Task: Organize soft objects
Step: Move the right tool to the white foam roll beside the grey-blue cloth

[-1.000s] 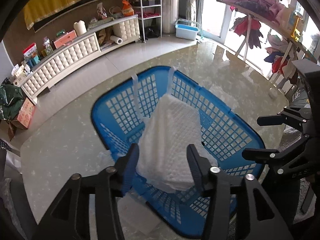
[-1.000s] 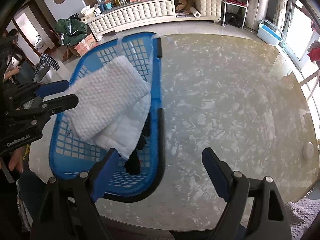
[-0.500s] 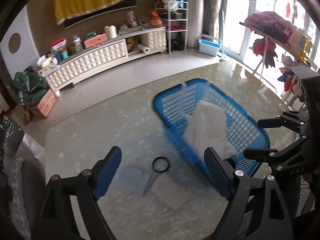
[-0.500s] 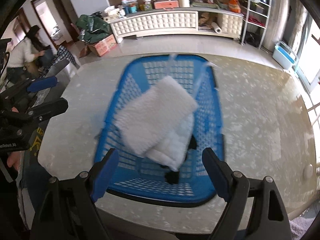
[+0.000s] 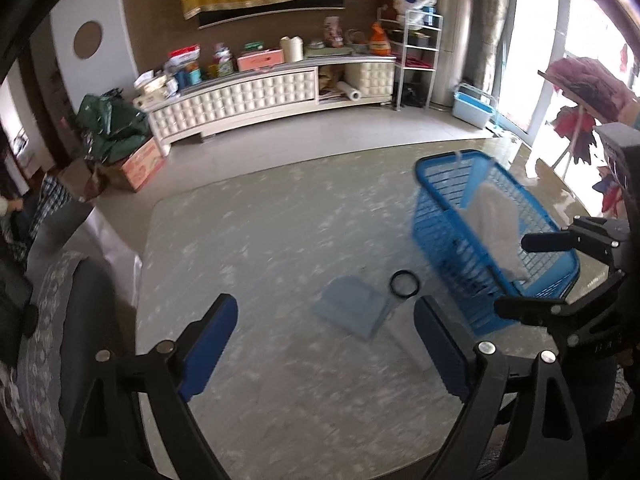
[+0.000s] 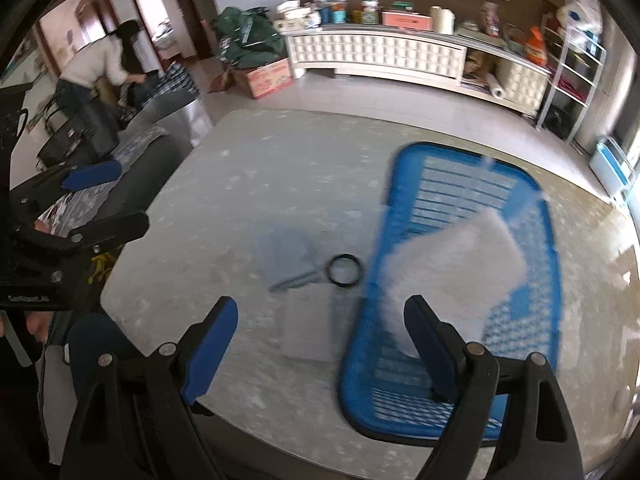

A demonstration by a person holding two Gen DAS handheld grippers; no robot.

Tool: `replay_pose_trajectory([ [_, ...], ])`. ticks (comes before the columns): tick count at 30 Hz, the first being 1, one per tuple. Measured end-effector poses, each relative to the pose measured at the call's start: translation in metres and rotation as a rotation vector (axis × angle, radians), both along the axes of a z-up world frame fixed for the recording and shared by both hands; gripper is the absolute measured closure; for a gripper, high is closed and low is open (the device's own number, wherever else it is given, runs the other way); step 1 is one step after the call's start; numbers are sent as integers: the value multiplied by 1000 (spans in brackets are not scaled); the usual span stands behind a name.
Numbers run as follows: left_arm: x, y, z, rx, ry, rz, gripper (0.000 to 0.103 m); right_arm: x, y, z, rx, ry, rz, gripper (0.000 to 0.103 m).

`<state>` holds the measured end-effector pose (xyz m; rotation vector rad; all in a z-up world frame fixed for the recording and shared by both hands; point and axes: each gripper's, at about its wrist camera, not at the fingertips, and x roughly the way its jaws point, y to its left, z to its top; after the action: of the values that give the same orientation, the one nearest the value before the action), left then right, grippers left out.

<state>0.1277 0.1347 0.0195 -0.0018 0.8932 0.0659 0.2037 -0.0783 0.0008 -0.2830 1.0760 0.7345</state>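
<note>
The left gripper (image 5: 326, 342) hangs above the pale marbled tabletop (image 5: 248, 240) with its two blue-padded fingers spread wide and nothing between them. The right gripper (image 6: 320, 340) is likewise spread and empty.

Ahead and to the right of the left tongs stands the blue slotted plastic laundry basket (image 5: 444, 220), resting on the table. Inside it lies the white waffle-textured folded cloth (image 5: 494, 216); in the right wrist view the same white cloth (image 6: 452, 264) sits just beyond the right finger of the right tongs, covering much of the basket (image 6: 460, 184) floor. A small dark item shows low in the basket near the right tongs, too blurred to name.

Outside the basket, just ahead of both pairs of tongs, lie the remaining pieces: a flat grey-blue folded cloth (image 5: 352, 308), a paler grey flat sheet (image 6: 308, 332) touching it on the near side, and a thin black ring (image 5: 404, 283) resting just beside the basket wall. The black ring (image 6: 345, 269) lies at the corner of the grey-blue cloth (image 6: 284, 254) in the right view.

Judging by this layout, the task looks partly done: the white cloth is stowed, while the grey-blue cloth, the paler sheet and probably the ring wait on the table. The grey-blue cloth, lying almost straight ahead of the left tongs, seems the likely next pick, and being flat on the table it may need a pinch at an edge.
</note>
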Motion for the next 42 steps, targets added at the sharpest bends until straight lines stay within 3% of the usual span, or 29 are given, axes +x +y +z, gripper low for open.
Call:
replay_pose_trajectory([
  [7, -17, 34, -19, -35, 17, 59, 14, -10, 48, -29, -25, 54, 100, 19],
  [16, -26, 59, -50, -94, 62, 83, 14, -11, 88, -79, -105, 128, 128, 19],
  [30, -12, 73, -93, -146, 116, 66, 14, 15, 96, -137, -182, 183, -46, 19],
  [42, -1, 68, -112, -147, 147, 38, 14, 20, 95, -173, -259, 211, -117, 19],
])
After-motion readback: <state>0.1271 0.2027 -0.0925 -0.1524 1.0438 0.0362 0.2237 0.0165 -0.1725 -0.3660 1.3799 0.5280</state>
